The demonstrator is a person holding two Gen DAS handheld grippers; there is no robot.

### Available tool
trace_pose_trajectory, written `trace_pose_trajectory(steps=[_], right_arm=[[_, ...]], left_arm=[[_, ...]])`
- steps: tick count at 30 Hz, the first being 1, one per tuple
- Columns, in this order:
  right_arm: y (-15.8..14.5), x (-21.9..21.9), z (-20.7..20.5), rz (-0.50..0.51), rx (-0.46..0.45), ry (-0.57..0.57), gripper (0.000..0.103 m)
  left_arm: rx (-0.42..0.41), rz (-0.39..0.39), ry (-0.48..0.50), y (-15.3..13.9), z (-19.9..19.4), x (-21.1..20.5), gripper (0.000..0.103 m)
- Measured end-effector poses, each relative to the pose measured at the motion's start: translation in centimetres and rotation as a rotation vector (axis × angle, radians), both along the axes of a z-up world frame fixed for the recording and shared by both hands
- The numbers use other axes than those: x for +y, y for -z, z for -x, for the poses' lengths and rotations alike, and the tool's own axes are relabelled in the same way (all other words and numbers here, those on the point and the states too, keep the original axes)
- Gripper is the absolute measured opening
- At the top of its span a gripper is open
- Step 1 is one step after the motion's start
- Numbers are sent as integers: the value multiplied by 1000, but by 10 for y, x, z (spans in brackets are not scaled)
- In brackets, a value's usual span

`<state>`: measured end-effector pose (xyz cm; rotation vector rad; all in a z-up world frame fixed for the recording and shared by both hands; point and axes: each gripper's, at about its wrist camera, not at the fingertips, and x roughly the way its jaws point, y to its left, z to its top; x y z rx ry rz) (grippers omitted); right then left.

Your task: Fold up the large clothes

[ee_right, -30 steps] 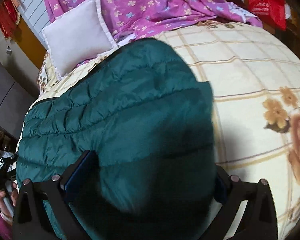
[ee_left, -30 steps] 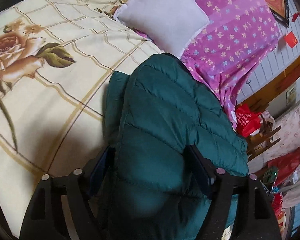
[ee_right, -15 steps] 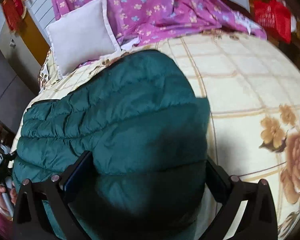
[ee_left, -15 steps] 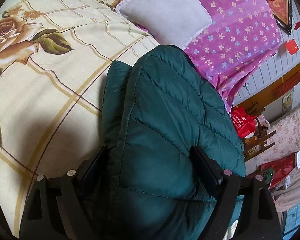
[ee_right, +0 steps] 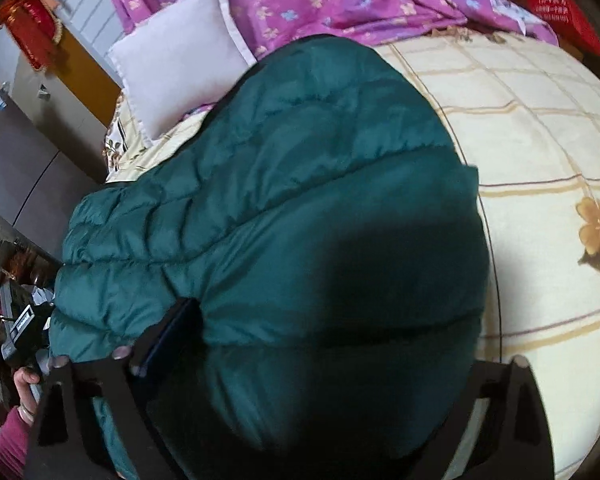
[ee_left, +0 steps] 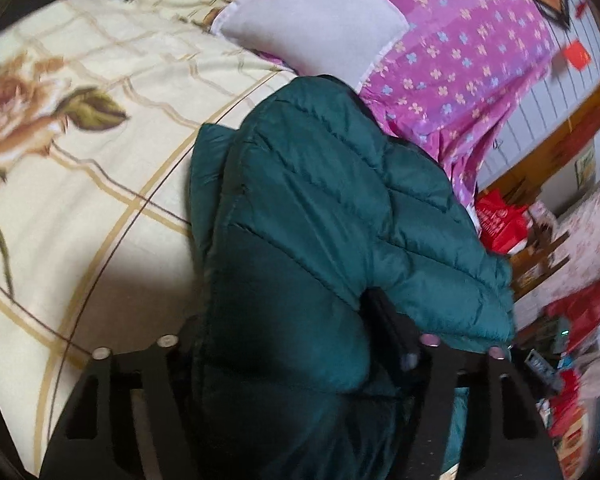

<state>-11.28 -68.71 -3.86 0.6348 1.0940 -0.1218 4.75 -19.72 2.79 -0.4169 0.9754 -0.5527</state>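
Note:
A dark green quilted puffer jacket [ee_left: 320, 208] lies folded lengthwise on a cream floral bedsheet [ee_left: 100, 168]. It also fills the right wrist view [ee_right: 300, 200]. My left gripper [ee_left: 284, 332] stands wide apart around the jacket's near end, with thick padding bulging between the fingers. My right gripper [ee_right: 324, 344] likewise straddles the jacket's near end; its left finger [ee_right: 168, 332] shows, and the right finger is mostly hidden by fabric. Both sets of jaws press into the padding.
A pale grey pillow [ee_left: 312, 20] and a pink flowered quilt [ee_left: 460, 60] lie at the head of the bed. Red bags [ee_left: 500, 220] and clutter stand beside the bed. The person's hand [ee_right: 24, 384] shows at lower left. Bare sheet [ee_right: 540, 160] lies beside the jacket.
Both grippers have pushed further forward over the jacket. The padding bulges more between the fingers, and the left view has tilted and blurred.

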Motion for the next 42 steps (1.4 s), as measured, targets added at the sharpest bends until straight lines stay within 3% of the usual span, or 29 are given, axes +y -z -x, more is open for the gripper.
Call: trace_pose_trajectory(steps=[6, 9, 15, 22, 25, 27, 29, 33, 39, 42], right_arm=[[-36, 14, 22, 27, -67, 26, 51], [-52, 21, 30, 24, -87, 21, 44], [-94, 52, 63, 13, -127, -21, 39], [-117, 79, 132, -83, -79, -44, 39], [-107, 82, 159, -96, -33, -12, 46], [-89, 82, 167, -40, 44, 22, 71], [-69, 82, 169, 3, 130, 50, 87], [-67, 87, 177, 3, 121, 105, 89], [-116, 101, 198, 182, 146, 134, 89], [-148, 116, 211, 219, 85, 140, 89]], left_arm=[[-18, -55, 12, -23, 20, -2, 26], [-23, -45, 22, -34, 31, 1, 21], [-29, -35, 69, -62, 68, 12, 17], [-9, -17, 144, -79, 127, 50, 17], [32, -24, 123, -63, 140, 64, 21], [58, -51, 90, -47, 143, 69, 35], [84, -88, 43, -35, 144, 69, 45], [37, -114, -23, -46, 159, 72, 46], [-184, -237, -109, -96, 201, 83, 46], [-290, -303, -113, -120, 221, 74, 46]])
